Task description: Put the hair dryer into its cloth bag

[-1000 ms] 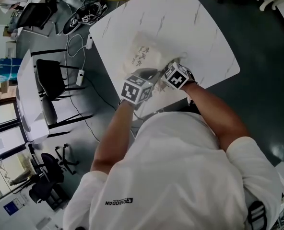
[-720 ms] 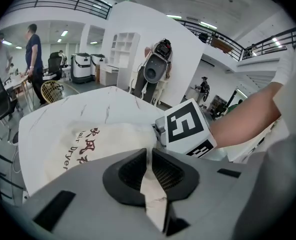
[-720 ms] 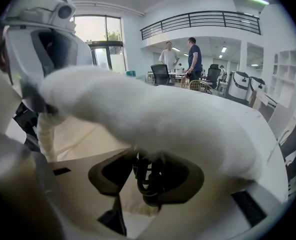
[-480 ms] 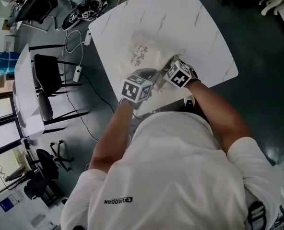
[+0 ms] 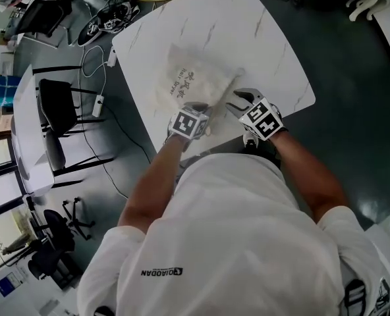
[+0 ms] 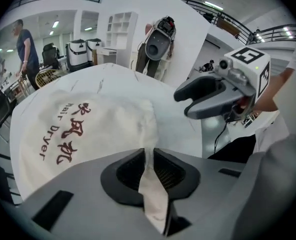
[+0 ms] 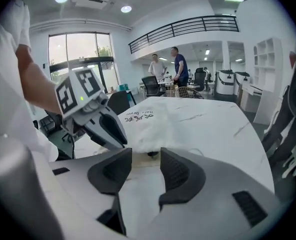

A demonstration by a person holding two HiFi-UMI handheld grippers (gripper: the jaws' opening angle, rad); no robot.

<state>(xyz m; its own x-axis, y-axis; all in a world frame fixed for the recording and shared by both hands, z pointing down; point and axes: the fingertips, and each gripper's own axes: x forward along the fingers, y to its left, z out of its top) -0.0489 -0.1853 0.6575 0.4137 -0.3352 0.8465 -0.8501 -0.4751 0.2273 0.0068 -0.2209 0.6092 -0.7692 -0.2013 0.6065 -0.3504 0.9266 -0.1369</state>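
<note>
The white cloth bag [image 5: 190, 83], printed with red letters, lies bulging on the white marble table [image 5: 267, 51]. My left gripper [image 5: 199, 108] is at the bag's near end. In the left gripper view a strip of the bag's cloth [image 6: 150, 176] runs between the pads; the jaws have just been opening slightly and still pinch it. My right gripper [image 5: 238, 100] hangs open to the right of the bag; its jaws have just been closing a little with nothing between them. A small dark part [image 7: 151, 154] shows at the bag's mouth [image 7: 160, 144]; the hair dryer itself is hidden.
The table's near edge [image 5: 215, 147] runs just in front of my body. A black chair [image 5: 58, 105] and a power strip with cables [image 5: 97, 101] are on the floor to the left. People stand far behind the table [image 7: 178, 66].
My right gripper has drawn back to the right, away from the bag's mouth. My left gripper has sunk lower at the bag's near end. The dark shape between the grippers no longer shows.
</note>
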